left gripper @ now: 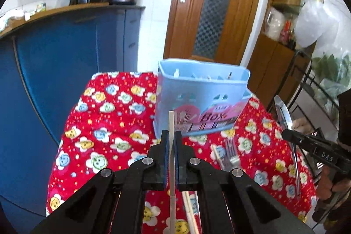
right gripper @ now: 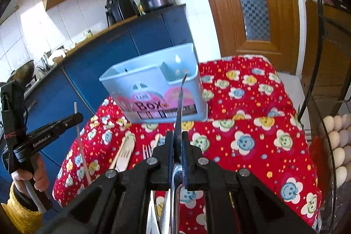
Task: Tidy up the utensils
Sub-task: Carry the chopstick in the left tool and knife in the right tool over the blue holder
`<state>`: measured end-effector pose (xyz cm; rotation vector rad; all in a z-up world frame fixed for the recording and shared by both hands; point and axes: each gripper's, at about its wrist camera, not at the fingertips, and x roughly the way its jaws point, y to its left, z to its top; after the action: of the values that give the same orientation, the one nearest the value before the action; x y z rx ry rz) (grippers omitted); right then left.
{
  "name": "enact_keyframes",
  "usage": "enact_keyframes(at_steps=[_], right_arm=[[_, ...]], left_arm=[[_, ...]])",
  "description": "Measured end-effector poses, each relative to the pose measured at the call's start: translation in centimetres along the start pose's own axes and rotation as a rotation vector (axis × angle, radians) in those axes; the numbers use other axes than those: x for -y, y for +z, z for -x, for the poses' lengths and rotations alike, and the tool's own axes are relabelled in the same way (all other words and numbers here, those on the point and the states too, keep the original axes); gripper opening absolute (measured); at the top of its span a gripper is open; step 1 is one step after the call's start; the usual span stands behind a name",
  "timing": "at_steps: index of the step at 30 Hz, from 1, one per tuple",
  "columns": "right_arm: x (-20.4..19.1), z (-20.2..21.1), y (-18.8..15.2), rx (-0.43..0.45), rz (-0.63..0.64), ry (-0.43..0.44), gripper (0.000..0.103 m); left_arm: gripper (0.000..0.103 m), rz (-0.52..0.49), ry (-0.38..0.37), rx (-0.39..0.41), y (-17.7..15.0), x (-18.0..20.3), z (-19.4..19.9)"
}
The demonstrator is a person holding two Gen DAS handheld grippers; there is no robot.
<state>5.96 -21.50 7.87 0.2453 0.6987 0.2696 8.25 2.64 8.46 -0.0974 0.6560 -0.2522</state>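
Currently the pale-blue plastic utensil box [left gripper: 200,100] w/ pink "Box" label stands upright on the desk, which is covered by a red cloth w/ smiley-flower print [left gripper: 105,124]. Box sits toward the far edge of the cloth; open top, divided into compartments, some items already inside (too blurred to ID).

Left hand-held gripper [left gripper: 171,135]: pinched narrow on a thin white chopstick [left gripper: 171,124]. Stick's long axis runs along the fingers, tip pointing fwd and up at the box front wall. Box lies straight ahead of and beyond this tip.

Right hand-held gripper [right gripper: 178,137]: pinched narrow on a shiny metal knife [right gripper: 180,102], blade edge-on, tip aimed at the box rim, over the right-hand compartment as that view shows it. In the left view the same knife [left gripper: 283,111] stands off to the box's right side.

Both units appear about equally near the box, neither over the opening yet. Judged next step: raise each tip above the rim, then tilt the item toward vertical and lower it into a compartment.

Clearances: open space above the box; blue cabinet [left gripper: 65,63] close on the left side; wire rack on the right. A metal fork [left gripper: 231,151] and wooden pieces lie on the cloth just in front of the box, below the travel path.
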Motion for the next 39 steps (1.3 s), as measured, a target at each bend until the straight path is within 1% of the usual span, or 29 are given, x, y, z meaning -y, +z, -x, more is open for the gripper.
enact_keyframes(at_steps=[7, 15, 18, 25, 30, 35, 39], right_arm=[[0.0, 0.2, 0.8, 0.038, -0.019, 0.014, 0.008], [-0.2, 0.5, 2.2, 0.083, -0.022, 0.016, 0.008], [-0.1, 0.7, 2.7, 0.103, -0.030, 0.017, 0.008], [0.3, 0.9, 4.3, 0.140, -0.047, 0.010, 0.008], [0.5, 0.8, 5.8, 0.168, -0.046, 0.016, 0.008], [0.4, 0.4, 7.9, 0.199, -0.037, 0.017, 0.008], [0.2, -0.3, 9.4, 0.223, -0.031, 0.016, 0.008]], left_arm=[[0.003, 0.013, -0.013, 0.075, 1.7, 0.4, 1.2], [0.003, -0.005, -0.007, 0.158, 4.3, 1.1, 2.7], [0.003, 0.000, -0.006, 0.178, 5.3, 1.1, 3.0], [0.003, -0.004, 0.009, 0.229, 7.8, 1.3, 3.1], [0.003, 0.016, 0.015, 0.259, 10.0, 1.2, 2.7], [0.003, 0.014, 0.028, 0.297, 12.0, 1.5, 2.3], [0.003, 0.033, 0.030, 0.318, 13.8, 1.2, 1.7]])
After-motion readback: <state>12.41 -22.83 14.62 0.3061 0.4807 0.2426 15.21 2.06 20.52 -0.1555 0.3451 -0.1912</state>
